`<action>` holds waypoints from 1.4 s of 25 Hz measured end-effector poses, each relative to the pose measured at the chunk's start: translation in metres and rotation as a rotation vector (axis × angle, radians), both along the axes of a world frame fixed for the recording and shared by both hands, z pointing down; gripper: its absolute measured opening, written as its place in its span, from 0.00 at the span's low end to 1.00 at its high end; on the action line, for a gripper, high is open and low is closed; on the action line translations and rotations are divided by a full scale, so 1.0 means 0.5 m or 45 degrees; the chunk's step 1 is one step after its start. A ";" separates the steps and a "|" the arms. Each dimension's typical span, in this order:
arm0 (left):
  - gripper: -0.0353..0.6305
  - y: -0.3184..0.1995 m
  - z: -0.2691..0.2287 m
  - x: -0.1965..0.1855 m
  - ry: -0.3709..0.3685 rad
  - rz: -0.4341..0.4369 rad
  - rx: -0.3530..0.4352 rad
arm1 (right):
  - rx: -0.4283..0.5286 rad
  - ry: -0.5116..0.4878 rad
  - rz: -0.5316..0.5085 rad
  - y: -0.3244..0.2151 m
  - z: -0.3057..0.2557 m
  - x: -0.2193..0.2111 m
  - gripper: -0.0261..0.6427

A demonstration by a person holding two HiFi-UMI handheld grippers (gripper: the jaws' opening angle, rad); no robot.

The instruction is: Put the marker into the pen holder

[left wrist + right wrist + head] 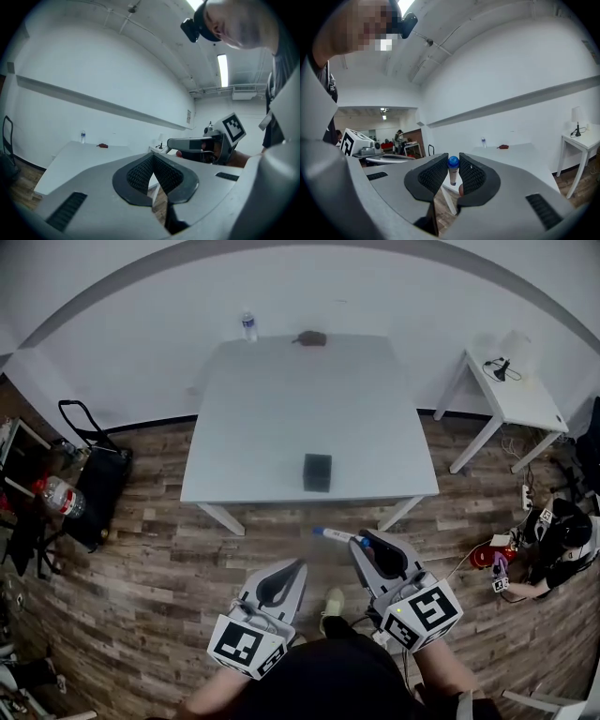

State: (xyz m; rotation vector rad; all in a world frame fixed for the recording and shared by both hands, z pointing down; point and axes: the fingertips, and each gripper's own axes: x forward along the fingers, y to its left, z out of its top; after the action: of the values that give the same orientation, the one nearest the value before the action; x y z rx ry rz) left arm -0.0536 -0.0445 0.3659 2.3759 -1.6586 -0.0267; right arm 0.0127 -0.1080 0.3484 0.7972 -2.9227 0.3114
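The black pen holder (317, 472) stands near the front edge of the grey-white table (272, 418). My right gripper (362, 540) hovers over the floor just in front of that edge, shut on a white marker (337, 536) with a blue cap, which sticks out to the left. In the right gripper view the marker (453, 169) sits between the pads, cap end facing the camera. My left gripper (292, 568) is held low beside it, shut with nothing between its fingers (140, 171). The right gripper (206, 145) shows in the left gripper view.
A water bottle (248, 326) and a small dark object (309, 337) lie at the table's far edge. A small white side table (511, 395) stands right, a black cart (94, 479) left. A person (553, 554) sits on the wooden floor at right.
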 end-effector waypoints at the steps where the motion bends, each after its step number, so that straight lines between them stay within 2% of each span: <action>1: 0.06 -0.016 0.000 -0.002 0.000 -0.016 -0.007 | -0.005 0.007 -0.012 -0.021 0.005 -0.004 0.15; 12: 0.06 -0.126 0.003 -0.023 -0.017 -0.118 -0.068 | -0.048 0.098 -0.058 -0.200 0.081 -0.037 0.15; 21: 0.06 -0.211 0.039 -0.073 0.033 -0.065 -0.103 | -0.018 0.300 0.025 -0.330 0.224 -0.118 0.15; 26: 0.06 -0.260 0.059 -0.115 0.050 -0.024 -0.137 | -0.023 0.483 0.031 -0.371 0.342 -0.165 0.15; 30: 0.06 -0.282 0.085 -0.147 0.082 0.000 -0.192 | -0.078 0.636 0.008 -0.366 0.442 -0.184 0.15; 35: 0.06 -0.317 0.106 -0.171 0.101 0.023 -0.231 | -0.241 0.729 -0.008 -0.362 0.536 -0.189 0.15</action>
State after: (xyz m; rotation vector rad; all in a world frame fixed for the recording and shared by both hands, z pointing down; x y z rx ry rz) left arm -0.1392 -0.2030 0.4191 2.2257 -1.5345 0.0315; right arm -0.0816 -0.2887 0.6162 0.7052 -2.3240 0.2939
